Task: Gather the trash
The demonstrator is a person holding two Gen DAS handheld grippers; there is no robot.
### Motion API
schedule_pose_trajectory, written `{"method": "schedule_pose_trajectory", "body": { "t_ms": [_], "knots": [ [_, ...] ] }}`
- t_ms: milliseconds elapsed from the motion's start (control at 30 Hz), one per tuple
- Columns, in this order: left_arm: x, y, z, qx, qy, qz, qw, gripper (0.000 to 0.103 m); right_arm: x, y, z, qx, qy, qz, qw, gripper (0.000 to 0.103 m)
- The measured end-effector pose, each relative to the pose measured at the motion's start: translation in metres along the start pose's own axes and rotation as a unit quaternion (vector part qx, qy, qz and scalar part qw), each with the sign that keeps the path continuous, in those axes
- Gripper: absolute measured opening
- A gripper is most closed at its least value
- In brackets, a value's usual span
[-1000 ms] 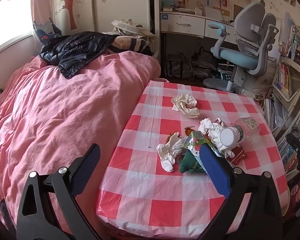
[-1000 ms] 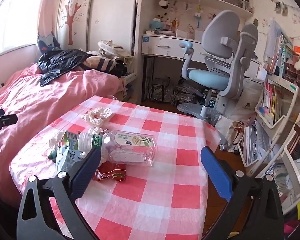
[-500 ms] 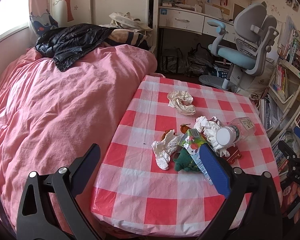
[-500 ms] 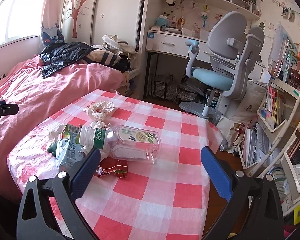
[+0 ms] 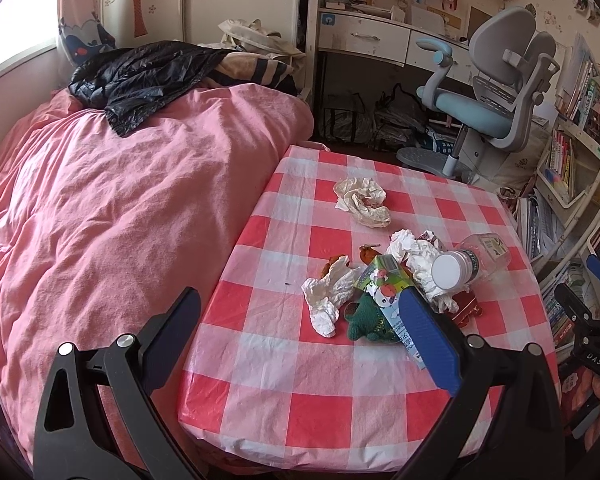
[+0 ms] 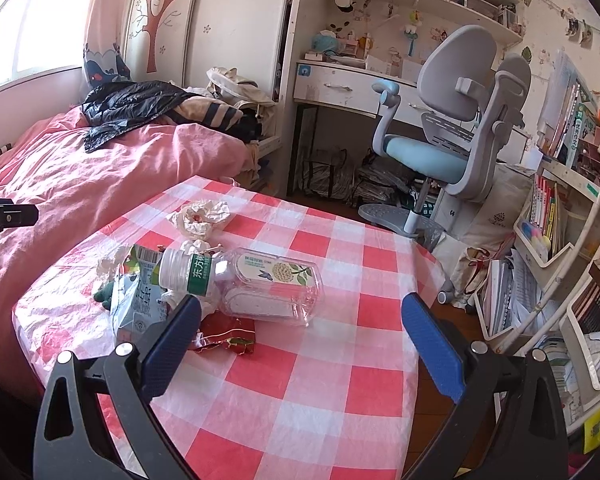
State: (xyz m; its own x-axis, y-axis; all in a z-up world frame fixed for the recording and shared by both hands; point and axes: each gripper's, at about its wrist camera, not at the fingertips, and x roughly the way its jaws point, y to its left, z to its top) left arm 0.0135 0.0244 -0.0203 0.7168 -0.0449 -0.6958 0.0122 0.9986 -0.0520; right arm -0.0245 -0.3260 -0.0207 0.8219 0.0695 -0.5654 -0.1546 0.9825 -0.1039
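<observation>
L claw [image 5: 300,328]: wide, empty, above bench edge.
R claw [image 6: 300,332]: wide, empty.
Clear plastic bottle w/ white cap [image 6: 256,284]: on its side on red-white checked bench [image 6: 300,392], touching crumpled white tissues [image 5: 416,256].

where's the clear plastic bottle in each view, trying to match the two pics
Left wrist: the bottle lies right of centre, white cap toward the camera, at the right end of the trash pile.
Right wrist: it lies left of centre, cap pointing left.
Shared landmark: the grey-and-blue desk chair.
</observation>
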Motion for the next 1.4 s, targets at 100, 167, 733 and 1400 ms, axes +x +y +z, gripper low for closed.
{"method": "schedule_pose_trajectory", "body": {
  "t_ms": [100, 167, 733, 1400],
  "knots": [
    [-0.0001, -0.0001, -0.0003, 0.001, -0.001, 0.000, 1.0000, 0.096, 0.0003, 0.0003, 0.0000, -0.001, 0.000, 0.000, 1.000, 0.097],
    [-0.0001, -0.0001, -0.0004, 0.002, -0.001, 0.000, 1.0000, 0.096, 0.0005, 0.0004, -0.0006, -0.003, 0.000, 0.000, 1.000, 0.097],
    [-0.0003, 0.0010, 0.0001, 0.001, 0.000, -0.001, 1.0000, 0.096, 0.0006, 0.0021, -0.0003, -0.004, -0.001, 0.000, 1.000, 0.097],
    [-0.0004, 0.0008, 0.0007, 0.000, 0.000, -0.001, 1.0000, 0.096, 0.0012, 0.0068, -0.0006, -0.009, -0.002, 0.001, 1.000, 0.097]
  ]
}}
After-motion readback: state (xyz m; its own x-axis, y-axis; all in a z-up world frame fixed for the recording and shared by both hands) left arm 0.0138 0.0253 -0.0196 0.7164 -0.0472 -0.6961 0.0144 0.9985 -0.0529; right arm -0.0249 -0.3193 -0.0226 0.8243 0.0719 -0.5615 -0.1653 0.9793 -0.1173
